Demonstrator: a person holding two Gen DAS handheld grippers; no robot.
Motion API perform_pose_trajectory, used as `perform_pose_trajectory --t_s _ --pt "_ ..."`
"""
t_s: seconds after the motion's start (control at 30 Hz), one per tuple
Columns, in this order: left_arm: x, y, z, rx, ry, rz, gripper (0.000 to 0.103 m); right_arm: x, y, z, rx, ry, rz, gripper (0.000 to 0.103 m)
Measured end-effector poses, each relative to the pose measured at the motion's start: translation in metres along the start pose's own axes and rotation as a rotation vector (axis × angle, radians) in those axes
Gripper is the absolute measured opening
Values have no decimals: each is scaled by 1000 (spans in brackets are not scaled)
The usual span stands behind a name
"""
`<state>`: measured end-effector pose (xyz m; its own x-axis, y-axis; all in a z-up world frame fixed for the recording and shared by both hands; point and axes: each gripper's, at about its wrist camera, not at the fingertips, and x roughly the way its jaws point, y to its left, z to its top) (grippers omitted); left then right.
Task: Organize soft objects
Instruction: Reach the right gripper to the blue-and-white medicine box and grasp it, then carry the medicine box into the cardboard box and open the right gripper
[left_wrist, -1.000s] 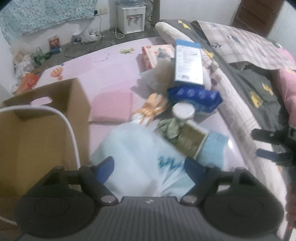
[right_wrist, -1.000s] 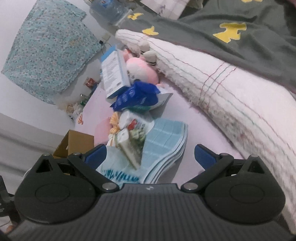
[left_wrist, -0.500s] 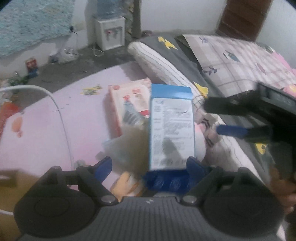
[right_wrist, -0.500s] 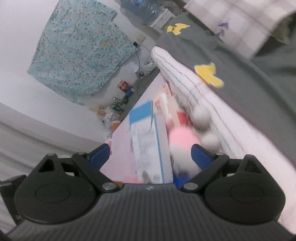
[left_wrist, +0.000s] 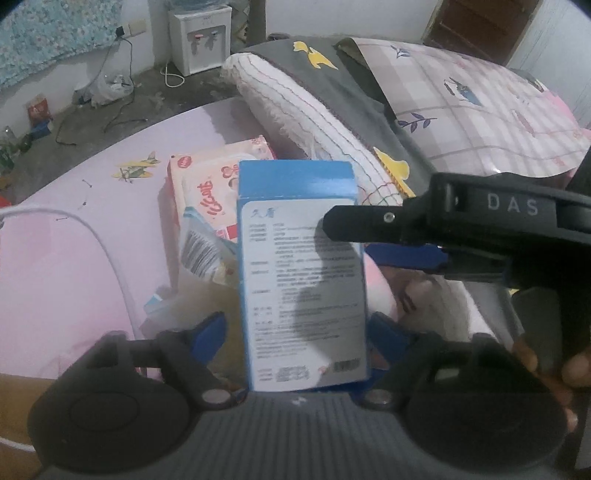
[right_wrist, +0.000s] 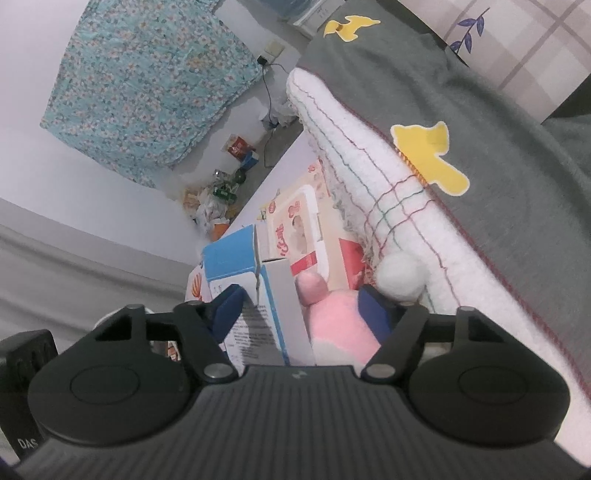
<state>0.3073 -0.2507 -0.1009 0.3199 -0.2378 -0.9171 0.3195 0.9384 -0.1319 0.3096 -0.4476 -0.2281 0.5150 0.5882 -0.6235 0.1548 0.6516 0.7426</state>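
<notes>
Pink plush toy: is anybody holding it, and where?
Cannot tell yet. The right gripper's jaws are closing with the pink plush toy and the blue box's edge between them.

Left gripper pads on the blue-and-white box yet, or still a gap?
Cannot tell. In the left wrist view the blue-and-white box sits between the closing left gripper fingers; the right pad meets its edge, but the left pad shows a gap.

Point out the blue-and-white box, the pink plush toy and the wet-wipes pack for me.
blue-and-white box (left_wrist: 301, 280): left wrist view, printed white face.
pink plush toy (right_wrist: 336, 328): right wrist view, pink body.
wet-wipes pack (left_wrist: 210, 188): left wrist view, red-lettered front.
</notes>
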Motion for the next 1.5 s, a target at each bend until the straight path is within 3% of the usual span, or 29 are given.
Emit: perform_pose_trajectory --t_s 0.33,0.73,1.0,1.23,1.37,1.5 --pt "-10 -19 4 41 -37 -45 75 -4 9 -3 -41 26 49 43" --pt "-38 -20 -15 48 -113 -71 74 -29 2 -22 32 11 131 36" --pt "-93 -12 -45 58 -178 -62 74 -65 27 -48 18 20 184 35" --pt "-167 48 -89 -3 -193 48 74 -62 109 -95 -56 91 261 35" --pt "-207 111 -126 -48 -187 158 74 -22 168 -136 -38 167 342 35" --pt "-220 179 -157 -95 -146 239 74 34 233 -180 -42 258 389 32"
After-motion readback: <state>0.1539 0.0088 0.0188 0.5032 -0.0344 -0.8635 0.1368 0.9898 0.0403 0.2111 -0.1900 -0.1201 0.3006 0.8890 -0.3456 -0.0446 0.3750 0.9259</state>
